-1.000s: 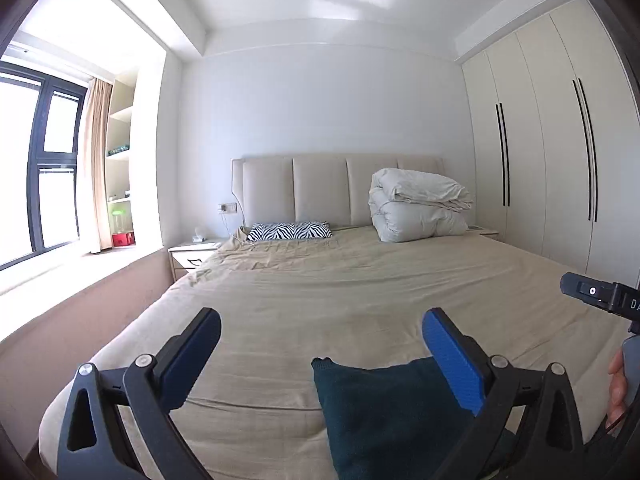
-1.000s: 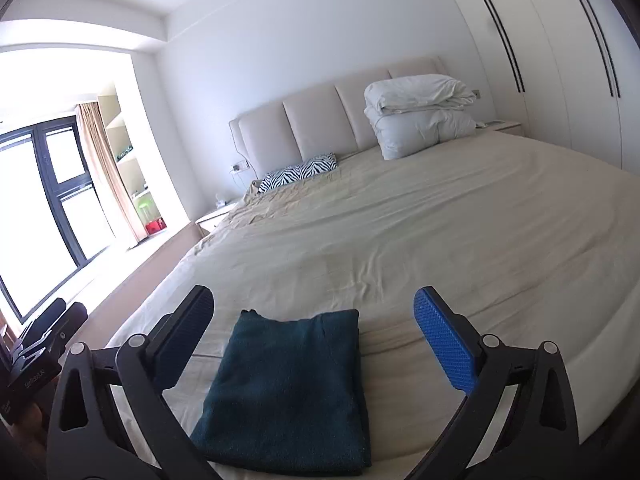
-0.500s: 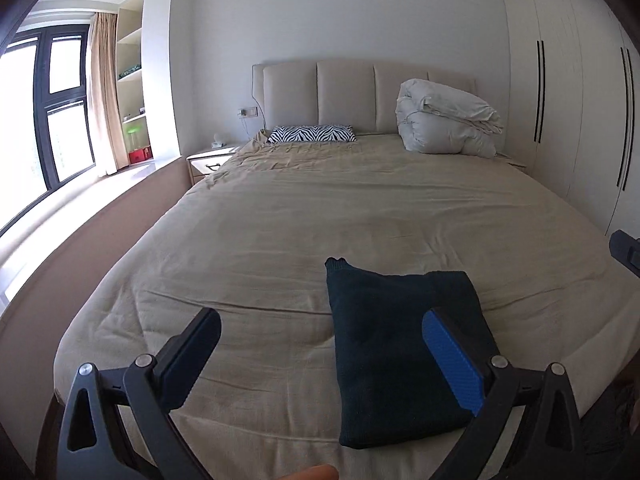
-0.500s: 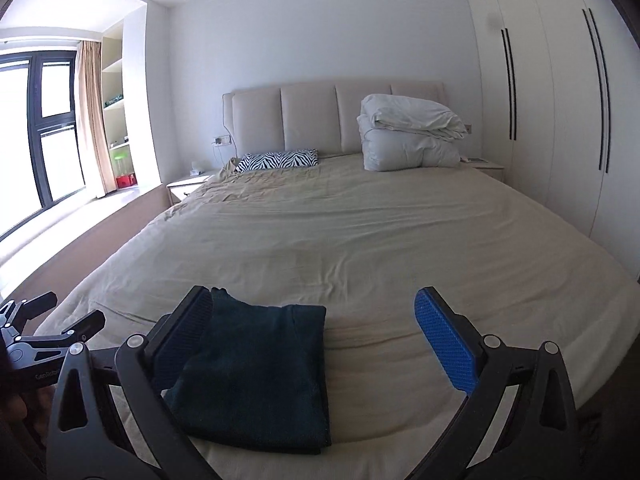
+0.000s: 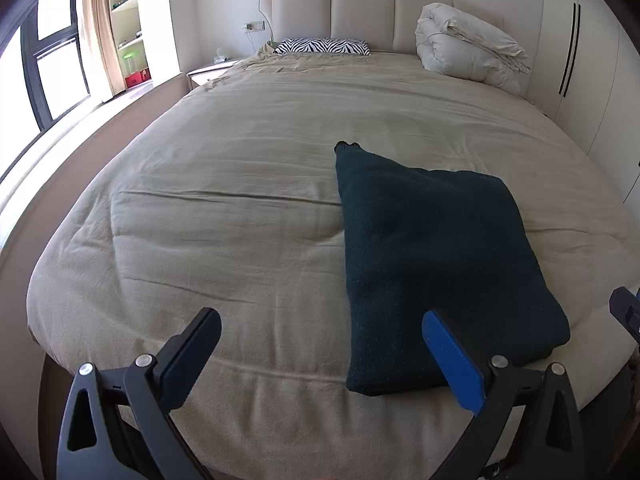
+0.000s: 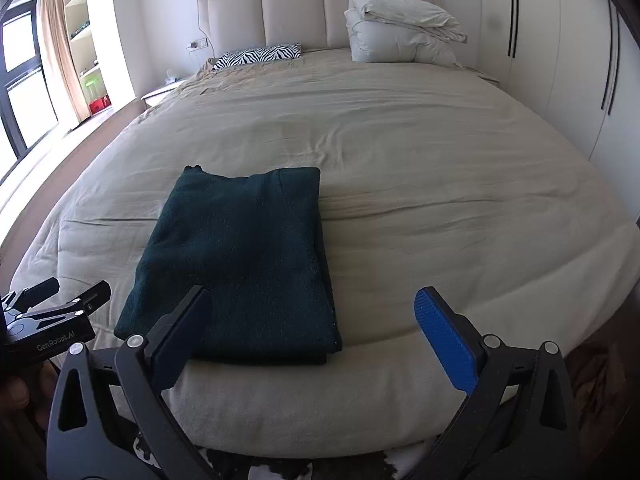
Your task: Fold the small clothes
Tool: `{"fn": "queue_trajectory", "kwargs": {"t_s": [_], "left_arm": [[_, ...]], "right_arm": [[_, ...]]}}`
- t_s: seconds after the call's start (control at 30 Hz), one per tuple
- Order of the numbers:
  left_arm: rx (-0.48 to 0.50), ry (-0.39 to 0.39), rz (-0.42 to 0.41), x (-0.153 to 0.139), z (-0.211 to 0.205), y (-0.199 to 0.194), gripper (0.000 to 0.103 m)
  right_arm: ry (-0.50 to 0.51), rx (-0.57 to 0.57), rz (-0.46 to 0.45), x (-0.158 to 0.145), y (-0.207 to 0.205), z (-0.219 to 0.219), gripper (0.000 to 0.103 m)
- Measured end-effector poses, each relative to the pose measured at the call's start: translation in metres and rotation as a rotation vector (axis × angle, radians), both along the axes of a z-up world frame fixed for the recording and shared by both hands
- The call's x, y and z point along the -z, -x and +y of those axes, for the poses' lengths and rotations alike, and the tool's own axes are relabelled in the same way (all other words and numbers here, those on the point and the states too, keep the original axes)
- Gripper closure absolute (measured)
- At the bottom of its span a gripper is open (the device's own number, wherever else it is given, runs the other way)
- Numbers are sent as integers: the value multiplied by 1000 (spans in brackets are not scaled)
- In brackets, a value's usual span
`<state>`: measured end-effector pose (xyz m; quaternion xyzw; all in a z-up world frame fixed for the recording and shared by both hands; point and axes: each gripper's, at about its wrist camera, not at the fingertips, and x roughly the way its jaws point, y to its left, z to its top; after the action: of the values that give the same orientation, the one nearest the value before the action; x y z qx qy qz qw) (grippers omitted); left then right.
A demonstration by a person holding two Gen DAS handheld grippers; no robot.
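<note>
The dark teal knit garment point(image 6: 240, 256) lies folded into a compact rectangle near the foot edge of the bed point(image 6: 440, 184); folding appears complete or nearly so, with at most a final tidy left. The left gripper point(image 5: 320, 364) and right gripper point(image 6: 320, 344) both hover above the foot edge, jaws spread wide, holding and touching nothing.

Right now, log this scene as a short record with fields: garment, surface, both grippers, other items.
garment: dark green knit, folded into a rectangle, lying flat near the foot of the bed
surface: beige bedspread
left gripper: open, empty, above the bed edge
right gripper: open, empty, not touching the knit
other items: zebra-print pillow, folded white duvet by the headboard
</note>
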<state>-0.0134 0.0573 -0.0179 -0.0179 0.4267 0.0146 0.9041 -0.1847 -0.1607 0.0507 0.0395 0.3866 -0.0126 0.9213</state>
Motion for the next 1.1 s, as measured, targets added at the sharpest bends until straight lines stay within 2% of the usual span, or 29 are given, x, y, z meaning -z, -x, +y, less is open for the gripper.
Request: {"fn": "queue_trajectory", "kwargs": {"t_s": [0.57, 1.1], "left_arm": [[15, -11, -19, 0, 1, 0, 0], [3, -7, 1, 5, 3, -3, 0]], "right_arm": [[7, 2, 36, 7, -13, -1, 0], [9, 7, 54, 14, -16, 3, 0]]}}
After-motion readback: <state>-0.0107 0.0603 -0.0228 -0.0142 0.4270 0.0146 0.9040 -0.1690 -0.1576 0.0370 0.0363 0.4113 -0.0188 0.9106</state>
